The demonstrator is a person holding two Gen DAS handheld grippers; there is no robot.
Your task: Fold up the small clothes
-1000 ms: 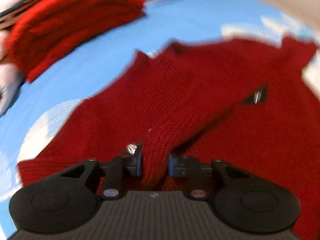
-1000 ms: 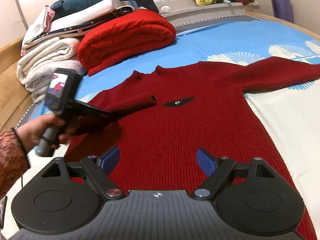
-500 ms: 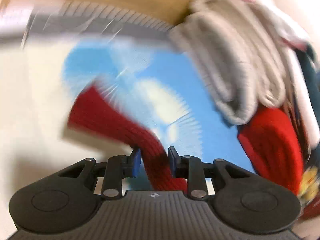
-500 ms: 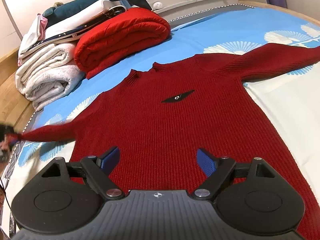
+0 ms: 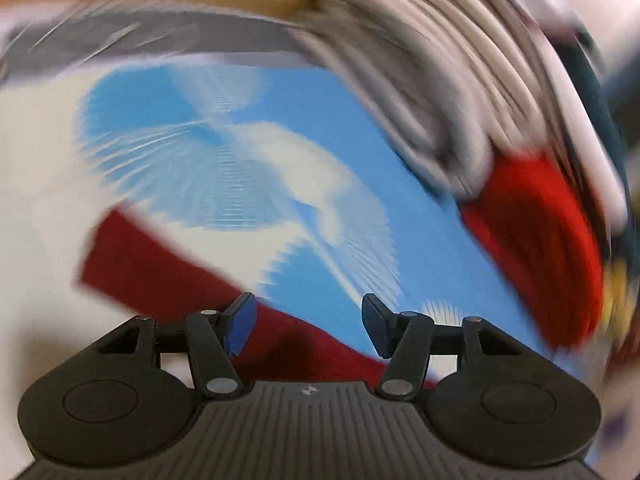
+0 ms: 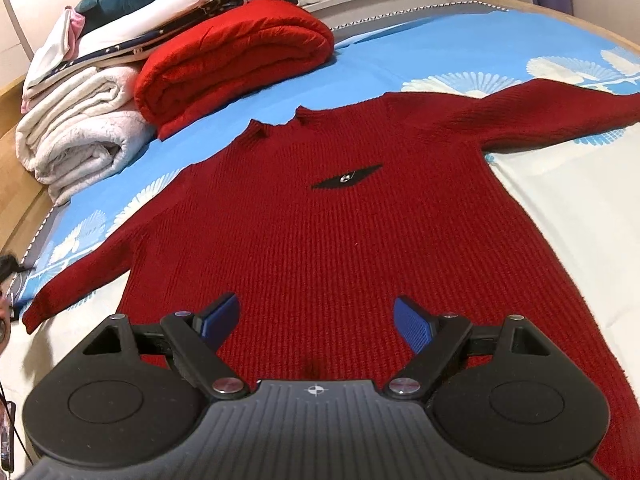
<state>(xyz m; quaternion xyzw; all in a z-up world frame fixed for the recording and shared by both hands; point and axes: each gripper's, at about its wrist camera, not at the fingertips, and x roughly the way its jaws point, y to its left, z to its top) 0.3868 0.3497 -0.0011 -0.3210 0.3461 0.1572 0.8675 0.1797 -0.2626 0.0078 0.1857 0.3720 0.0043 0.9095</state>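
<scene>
- Blue-and-white bed cover carries a dark red knit sweater, spread flat, collar away from the right gripper.
- Left sleeve lies outstretched beneath the left gripper, whose jaws are opening, pads clear.
- Right jaws stand wide above the hem.

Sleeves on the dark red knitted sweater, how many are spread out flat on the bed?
2. One sleeve reaches toward the left bed edge; the other sleeve stretches to the right, cut off by the picture edge.
</scene>
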